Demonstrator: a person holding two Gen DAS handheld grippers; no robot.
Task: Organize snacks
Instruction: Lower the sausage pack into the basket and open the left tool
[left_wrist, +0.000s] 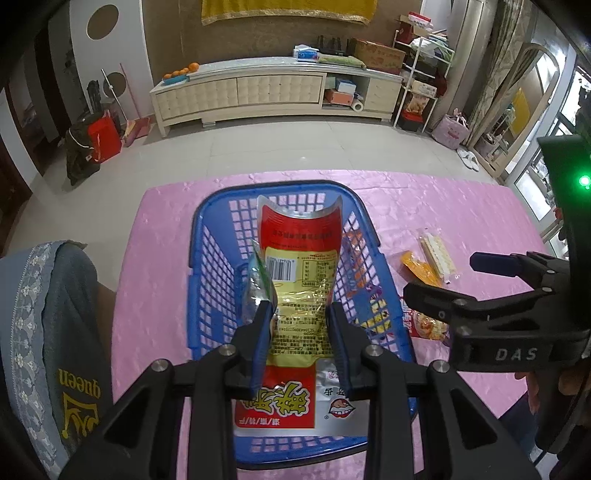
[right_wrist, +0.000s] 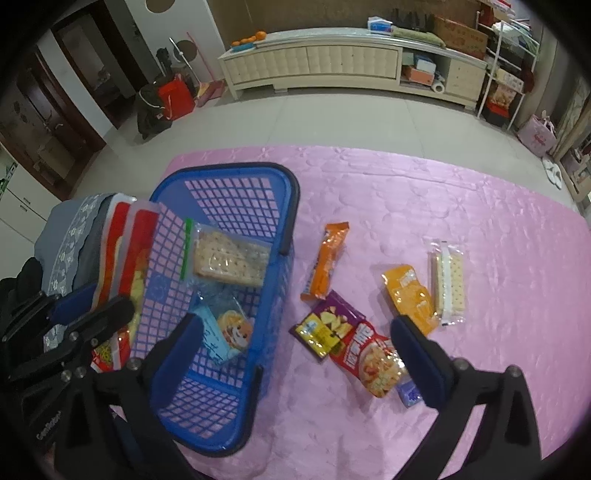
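Note:
My left gripper (left_wrist: 301, 325) is shut on a red and yellow snack bag (left_wrist: 299, 258), which hangs over the blue mesh basket (left_wrist: 212, 280). In the right wrist view this gripper (right_wrist: 92, 314) and the bag (right_wrist: 125, 251) are at the basket's (right_wrist: 291, 206) left side. A cracker packet (right_wrist: 231, 260) and a light blue packet (right_wrist: 225, 332) lie inside the basket. My right gripper (right_wrist: 301, 350) stands wide open above the pink cloth, to the right of the basket. Nothing is between its fingers. Below it lie a purple chips packet (right_wrist: 328, 326) and a red packet (right_wrist: 373, 362).
On the pink tablecloth (right_wrist: 480, 221) also lie an orange bar (right_wrist: 327, 258), a yellow-orange packet (right_wrist: 410, 295), a white cracker sleeve (right_wrist: 448, 284) and a small blue item (right_wrist: 408, 395). A person's grey garment (left_wrist: 55, 332) is at the table's left. Tiled floor and a cabinet lie beyond.

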